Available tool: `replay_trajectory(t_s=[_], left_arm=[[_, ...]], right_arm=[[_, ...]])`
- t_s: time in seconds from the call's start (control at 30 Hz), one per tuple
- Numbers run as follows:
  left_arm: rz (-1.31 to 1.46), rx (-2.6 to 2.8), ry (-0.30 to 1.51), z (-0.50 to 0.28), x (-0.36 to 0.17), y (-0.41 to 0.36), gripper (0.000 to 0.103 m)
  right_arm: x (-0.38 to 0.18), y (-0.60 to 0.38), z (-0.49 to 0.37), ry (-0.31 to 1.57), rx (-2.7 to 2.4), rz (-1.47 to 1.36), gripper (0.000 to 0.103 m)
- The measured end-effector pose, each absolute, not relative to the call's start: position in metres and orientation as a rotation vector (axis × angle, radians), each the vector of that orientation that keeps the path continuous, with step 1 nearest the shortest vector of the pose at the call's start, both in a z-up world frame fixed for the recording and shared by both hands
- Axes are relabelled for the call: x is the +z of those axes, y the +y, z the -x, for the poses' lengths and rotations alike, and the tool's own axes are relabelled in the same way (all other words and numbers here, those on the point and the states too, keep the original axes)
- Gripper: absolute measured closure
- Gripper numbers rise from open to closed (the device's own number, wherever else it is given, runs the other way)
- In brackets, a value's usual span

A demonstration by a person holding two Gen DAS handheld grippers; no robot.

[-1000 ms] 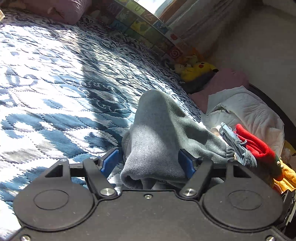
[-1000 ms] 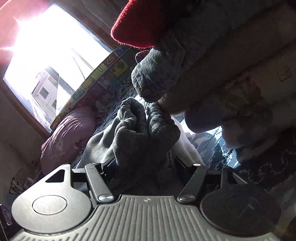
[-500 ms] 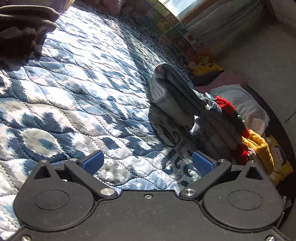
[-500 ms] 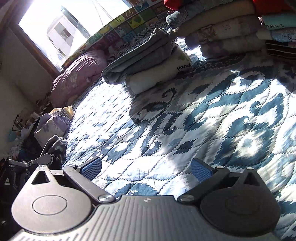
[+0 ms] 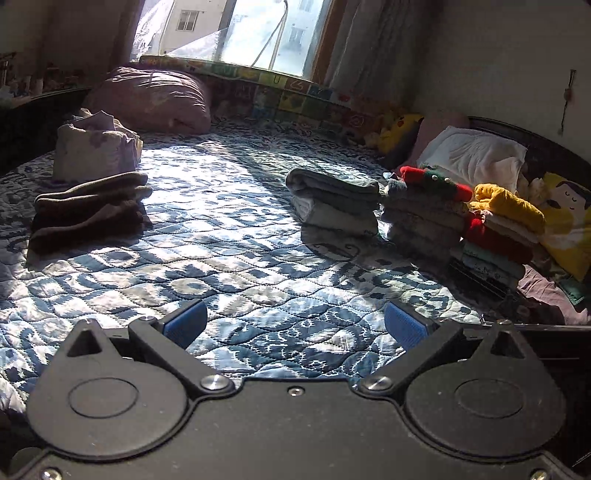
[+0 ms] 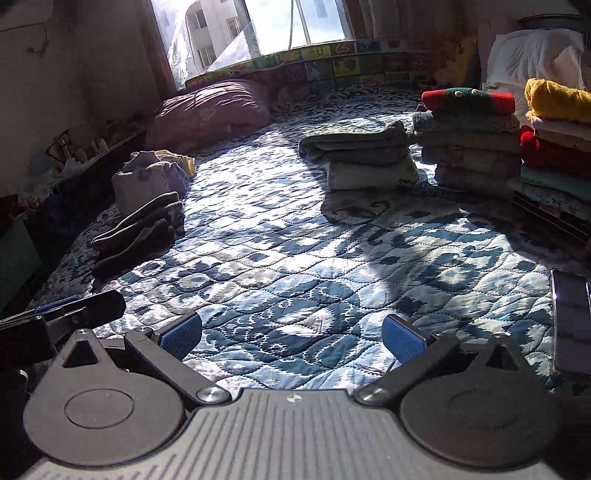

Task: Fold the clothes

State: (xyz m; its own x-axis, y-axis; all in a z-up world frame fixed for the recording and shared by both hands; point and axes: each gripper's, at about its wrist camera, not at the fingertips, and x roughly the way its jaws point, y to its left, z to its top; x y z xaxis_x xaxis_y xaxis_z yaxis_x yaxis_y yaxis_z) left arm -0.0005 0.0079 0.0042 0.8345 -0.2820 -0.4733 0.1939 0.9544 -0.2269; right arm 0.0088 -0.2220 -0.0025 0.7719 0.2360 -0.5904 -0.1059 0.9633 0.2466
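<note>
Both wrist cameras sit low over the bed (image 5: 258, 266), facing the window (image 5: 236, 33) across the quilt. Both views share the folded stacks (image 6: 469, 140) at right and the pillow (image 6: 214, 110) beneath the window.

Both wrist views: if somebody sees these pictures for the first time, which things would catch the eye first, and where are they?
Probably the bright stacks of folded clothes at the right, with a red and green knit on top and a yellow garment beside it. Next, the blue patterned quilt in patchy sunlight, with a small grey folded pile near its middle. The left gripper and right gripper are both open and empty.
</note>
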Motion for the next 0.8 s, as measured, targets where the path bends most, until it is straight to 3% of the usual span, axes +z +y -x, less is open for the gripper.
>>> replay_trajectory(t_s=[0.23,0.8], left_arm=[[0.101,-0.201,0.51,0.038,0.012,0.004,0.0],[0.013,-0.011,0.657,0.046,0.005,-0.002,0.0]], right_arm=[[0.006,-0.206,0.022,0.657,0.154,-0.131,0.0],[0.013,-0.201,0.043,0.622,0.082,-0.084,0.0]])
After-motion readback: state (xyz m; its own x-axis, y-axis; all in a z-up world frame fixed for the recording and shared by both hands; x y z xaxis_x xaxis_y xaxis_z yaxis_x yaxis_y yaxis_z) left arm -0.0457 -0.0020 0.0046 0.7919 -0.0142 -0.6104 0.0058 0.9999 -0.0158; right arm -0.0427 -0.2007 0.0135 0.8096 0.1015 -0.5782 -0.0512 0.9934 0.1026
